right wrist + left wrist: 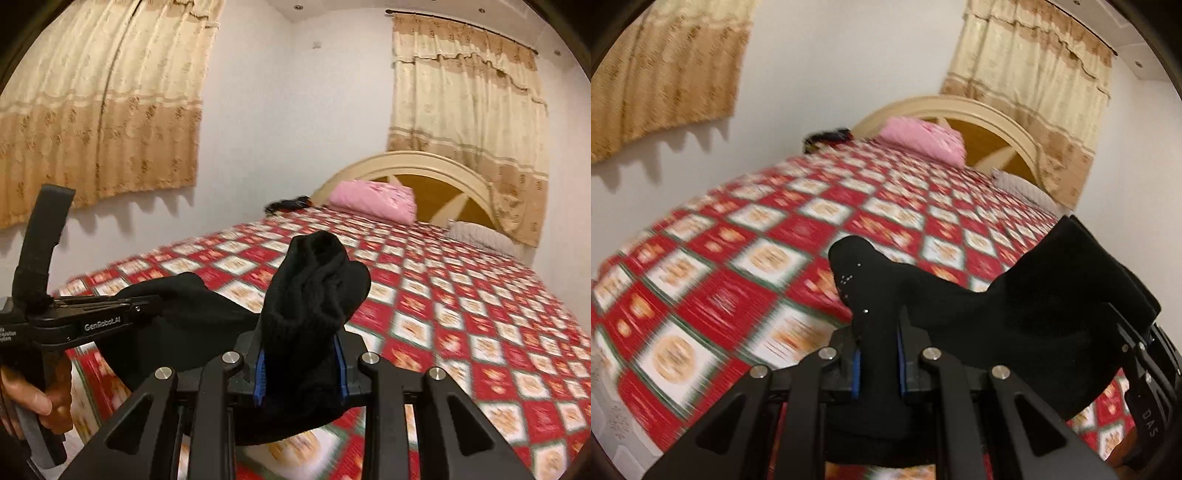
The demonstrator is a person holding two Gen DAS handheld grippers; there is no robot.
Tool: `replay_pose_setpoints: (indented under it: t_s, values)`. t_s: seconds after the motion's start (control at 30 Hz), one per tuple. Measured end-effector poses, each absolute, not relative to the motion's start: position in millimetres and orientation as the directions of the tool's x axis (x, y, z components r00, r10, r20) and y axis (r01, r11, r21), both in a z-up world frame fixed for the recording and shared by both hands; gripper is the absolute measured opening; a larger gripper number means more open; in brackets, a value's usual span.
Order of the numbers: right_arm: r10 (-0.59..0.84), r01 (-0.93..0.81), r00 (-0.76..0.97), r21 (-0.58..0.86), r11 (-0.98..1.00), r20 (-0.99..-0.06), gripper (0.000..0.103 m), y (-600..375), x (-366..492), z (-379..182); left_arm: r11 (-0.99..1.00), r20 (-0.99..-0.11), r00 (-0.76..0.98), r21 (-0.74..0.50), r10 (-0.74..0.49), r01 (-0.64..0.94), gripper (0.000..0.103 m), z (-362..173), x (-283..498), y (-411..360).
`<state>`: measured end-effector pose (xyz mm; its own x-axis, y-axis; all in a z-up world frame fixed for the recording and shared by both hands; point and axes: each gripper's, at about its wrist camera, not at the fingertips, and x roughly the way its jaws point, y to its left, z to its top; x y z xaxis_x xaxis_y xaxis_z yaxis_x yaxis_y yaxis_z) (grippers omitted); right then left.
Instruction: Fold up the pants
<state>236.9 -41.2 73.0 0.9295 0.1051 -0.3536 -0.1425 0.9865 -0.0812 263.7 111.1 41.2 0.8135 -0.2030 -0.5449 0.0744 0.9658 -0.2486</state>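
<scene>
Left gripper (878,363): clenched on a bunched edge of the pants (1015,314); blue pads (856,373) press the cloth from both sides. A firm pinch keeps the edge from slipping while the garment is in the air.
Right gripper (300,373): clamped on another bunch of the same black cloth, which rises in a ribbed knot above the pads.
Pants: held up between the two grippers, above the near end of the bed (746,236), and sagging in the span between them. Two grip points let the cloth be spread and laid flat.
Grip location: probably waistband or hem corners; the fabric is too dark and crumpled to tell which.
Gripper spacing: near each other. In the right wrist view the left unit and the hand (35,391) holding it show at the left edge, with cloth draped from it.
Stage: judged early; no fold is visible, and the pants are not yet laid out.
Bed: red-and-white checked cover, blurred in both views; it serves as the folding surface.
Far end: pink pillow (373,201) against the arched headboard (424,166), a pale pillow (480,232) to the right, a dark item (290,204) near the wall.
Background: curtains (99,122) on a white wall.
</scene>
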Motion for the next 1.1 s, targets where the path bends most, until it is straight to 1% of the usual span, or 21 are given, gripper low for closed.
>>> replay_pose_setpoints:
  t_s: [0.1, 0.17, 0.27, 0.3, 0.33, 0.37, 0.4, 0.43, 0.47, 0.53, 0.57, 0.6, 0.7, 0.77, 0.8, 0.83, 0.87, 0.9, 0.97, 1.03, 1.1]
  values:
    - [0.13, -0.155, 0.914, -0.035, 0.987, -0.385, 0.03, -34, 266, 60, 0.979, -0.537, 0.833, -0.203, -0.134, 0.026, 0.015, 45, 272, 125]
    - [0.13, -0.157, 0.887, -0.026, 0.987, -0.444, 0.03, -32, 286, 39, 0.985, -0.553, 0.826, -0.174, -0.107, 0.01, 0.015, 38, 281, 132]
    - [0.106, -0.158, 0.827, -0.048, 0.986, -0.553, 0.03, -35, 303, 5, 0.992, -0.636, 0.767, -0.129, -0.08, -0.004, 0.017, 9, 298, 132]
    - [0.091, -0.157, 0.787, -0.056, 0.986, -0.61, 0.03, -38, 309, -12, 0.992, -0.681, 0.728, -0.125, -0.076, -0.013, 0.02, -7, 303, 132]
    - [0.071, -0.153, 0.757, -0.07, 0.986, -0.649, 0.031, -39, 312, -22, 0.993, -0.711, 0.7, -0.117, -0.061, -0.032, 0.026, -18, 305, 132]
    - [0.057, -0.152, 0.726, -0.079, 0.985, -0.686, 0.036, -42, 315, -31, 0.993, -0.731, 0.681, -0.11, -0.045, -0.051, 0.037, -26, 306, 133]
    - [0.061, -0.153, 0.702, -0.066, 0.986, -0.709, 0.038, -48, 314, -37, 0.992, -0.745, 0.666, -0.109, -0.036, -0.068, 0.046, -36, 306, 135]
    - [0.075, -0.146, 0.709, -0.042, 0.988, -0.701, 0.045, -54, 309, -35, 0.991, -0.75, 0.662, -0.103, -0.024, -0.081, 0.059, -40, 304, 137]
    - [0.069, -0.132, 0.714, -0.037, 0.991, -0.697, 0.061, -60, 306, -30, 0.992, -0.747, 0.665, -0.091, -0.008, -0.09, 0.071, -41, 300, 137]
    - [0.031, -0.097, 0.726, -0.058, 0.994, -0.687, 0.077, -71, 295, -22, 0.994, -0.738, 0.674, -0.046, 0.03, -0.095, 0.084, -41, 291, 143]
    - [0.034, -0.099, 0.73, -0.056, 0.994, -0.682, 0.077, -76, 290, -20, 0.995, -0.736, 0.675, -0.019, 0.052, -0.097, 0.089, -39, 285, 146]
    - [0.044, -0.098, 0.736, -0.041, 0.994, -0.676, 0.077, -83, 281, -17, 0.995, -0.731, 0.679, -0.001, 0.07, -0.105, 0.091, -38, 280, 150]
    - [0.04, -0.056, 0.768, -0.004, 0.998, -0.639, 0.077, -96, 262, -6, 0.987, -0.71, 0.692, 0.027, 0.129, -0.157, 0.092, -28, 267, 168]
    - [0.024, -0.022, 0.807, 0.011, 1.0, -0.591, 0.077, -102, 260, 7, 0.981, -0.693, 0.704, 0.024, 0.156, -0.194, 0.092, -20, 266, 176]
    - [0.027, -0.025, 0.827, 0.012, 1.0, -0.562, 0.076, -98, 260, 14, 0.976, -0.674, 0.717, 0.024, 0.177, -0.217, 0.092, -14, 265, 178]
    - [0.039, -0.051, 0.846, -0.007, 0.999, -0.531, 0.059, -90, 260, 23, 0.975, -0.648, 0.74, 0.018, 0.18, -0.221, 0.092, -6, 266, 177]
    - [0.041, -0.068, 0.849, -0.032, 0.997, -0.527, 0.029, -83, 265, 26, 0.978, -0.631, 0.757, 0.012, 0.17, -0.21, 0.092, -1, 269, 174]
    - [0.046, -0.098, 0.845, -0.07, 0.993, -0.533, 0.021, -71, 272, 30, 0.981, -0.624, 0.765, 0.011, 0.16, -0.196, 0.092, 3, 273, 169]
    - [0.082, -0.139, 0.835, -0.064, 0.988, -0.544, 0.02, -60, 287, 33, 0.987, -0.602, 0.787, 0.022, 0.138, -0.156, 0.092, 13, 285, 152]
    - [0.109, -0.156, 0.807, -0.031, 0.987, -0.581, 0.02, -51, 309, 27, 0.993, -0.582, 0.806, 0.023, 0.107, -0.115, 0.093, 15, 295, 137]
    - [0.124, -0.159, 0.767, 0.0, 0.987, -0.63, 0.02, -47, 330, 13, 0.995, -0.62, 0.778, 0.047, 0.1, -0.091, 0.093, 7, 313, 119]
